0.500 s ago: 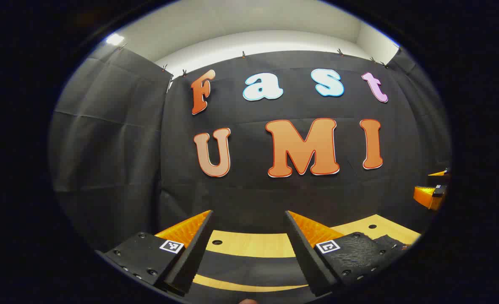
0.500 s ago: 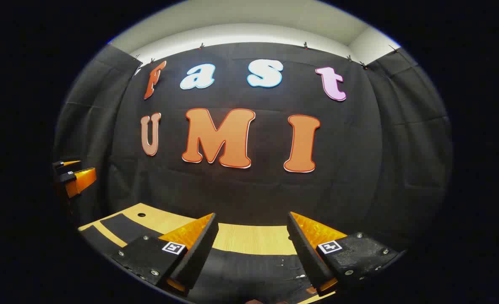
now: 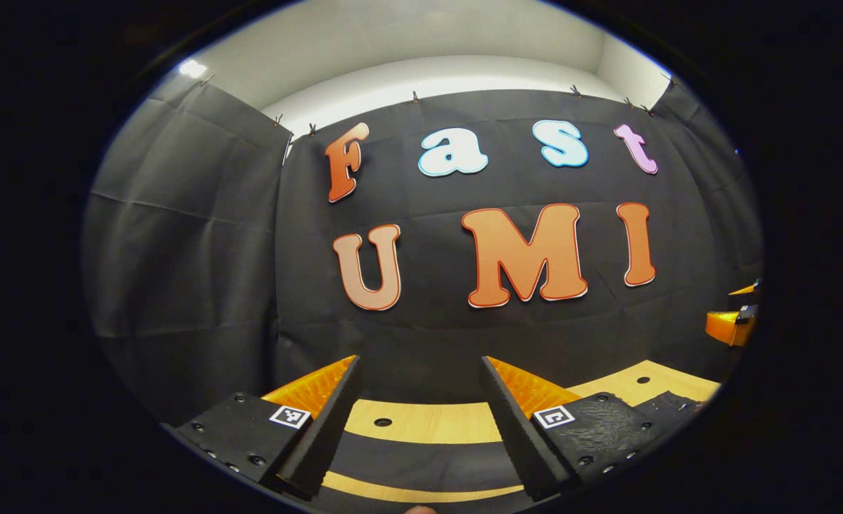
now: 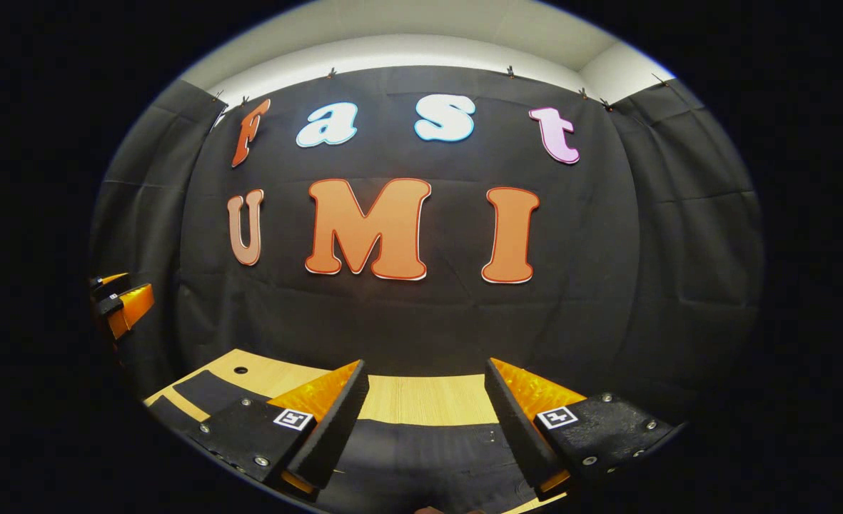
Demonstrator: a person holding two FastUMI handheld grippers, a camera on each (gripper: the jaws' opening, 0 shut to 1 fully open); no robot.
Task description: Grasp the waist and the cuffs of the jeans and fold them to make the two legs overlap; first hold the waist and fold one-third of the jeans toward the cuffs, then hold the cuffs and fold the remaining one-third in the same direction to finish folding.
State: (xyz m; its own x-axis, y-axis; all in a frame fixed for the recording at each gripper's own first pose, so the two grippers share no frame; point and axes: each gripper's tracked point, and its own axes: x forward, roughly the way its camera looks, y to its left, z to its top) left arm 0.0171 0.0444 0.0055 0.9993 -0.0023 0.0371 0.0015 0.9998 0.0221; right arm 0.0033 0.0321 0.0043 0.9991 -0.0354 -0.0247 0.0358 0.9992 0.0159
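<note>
The dark jeans (image 3: 421,458) lie flat on the light wooden table (image 3: 428,421), crossing it as a dark band just beyond my left gripper (image 3: 420,361). That gripper is open, hovering above the cloth with nothing between its fingers. In the right gripper view the jeans (image 4: 421,457) spread under my right gripper (image 4: 426,363), which is also open and holds nothing. Small rivets show on the cloth there. Each gripper appears at the edge of the other's view: the right gripper (image 3: 732,325) far right, the left gripper (image 4: 125,303) far left.
The table (image 4: 421,396) ends shortly before the booth's black cloth wall (image 4: 421,321), which closes off the back and both sides. Small round holes (image 3: 382,422) are set in the tabletop. More dark cloth (image 4: 207,389) lies toward the left corner.
Both cameras have shifted slightly, so the table sits a little lower in each view. The left view has also turned a bit to the left. Both grippers stay open.
</note>
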